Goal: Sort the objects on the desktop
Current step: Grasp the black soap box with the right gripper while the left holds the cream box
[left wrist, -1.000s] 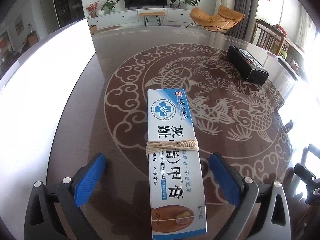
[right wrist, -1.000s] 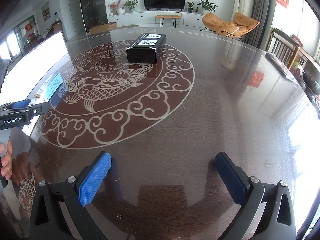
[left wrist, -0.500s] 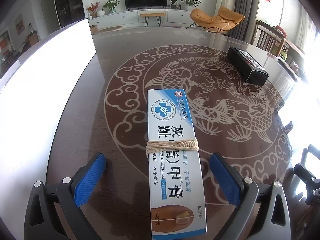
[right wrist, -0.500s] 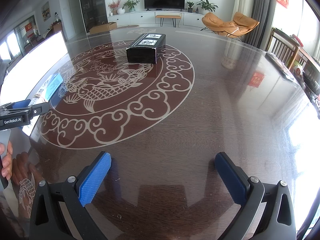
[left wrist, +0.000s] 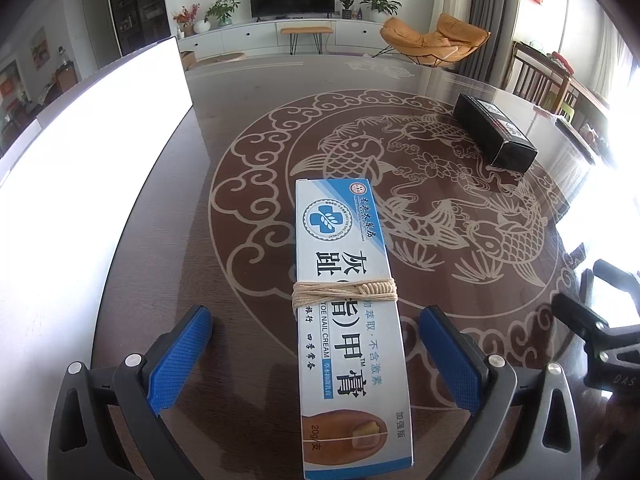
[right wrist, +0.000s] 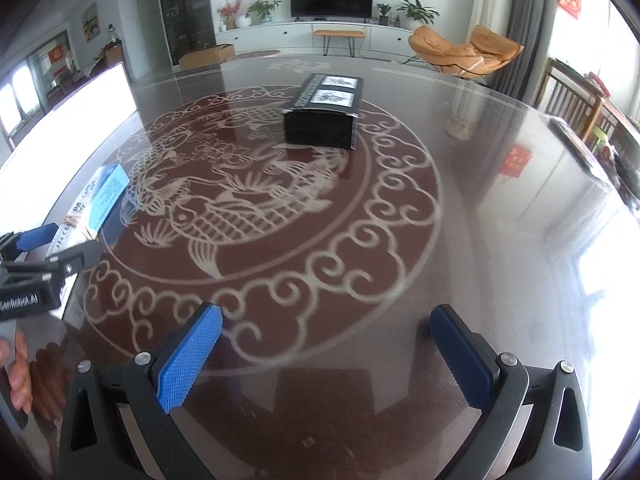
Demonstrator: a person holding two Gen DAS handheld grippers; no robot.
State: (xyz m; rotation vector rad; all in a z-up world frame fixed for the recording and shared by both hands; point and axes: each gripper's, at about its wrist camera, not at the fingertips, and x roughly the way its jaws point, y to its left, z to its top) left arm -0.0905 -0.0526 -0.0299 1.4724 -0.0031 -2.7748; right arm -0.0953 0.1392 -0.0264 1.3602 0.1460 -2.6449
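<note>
I've got the left gripper [left wrist: 316, 344] straddling the nail cream box [left wrist: 348, 320], jaws released and wide, blue pads [left wrist: 180, 356] well clear of both long sides. The box lies flat on the counter [left wrist: 248, 168], running 6 to 12 o'clock down the middle of the left wrist view, string wrap [left wrist: 344, 291] around its middle. Nothing is held yet, so I judge this the pre-grasp on the first item.

The right gripper [right wrist: 324, 356] hangs over bare counter at 6 o'clock of its own view, jaws also released, empty. The black box [right wrist: 324, 120] sits at about 12 o'clock there, near the far rim of the carp pattern; at 2 o'clock in the left view.

Next for me: lower slightly, close across the box's narrow width near the string, lift level. The glossy carton may slip or twist if I pinch off-centre. Where it should go isn't visible.
</note>
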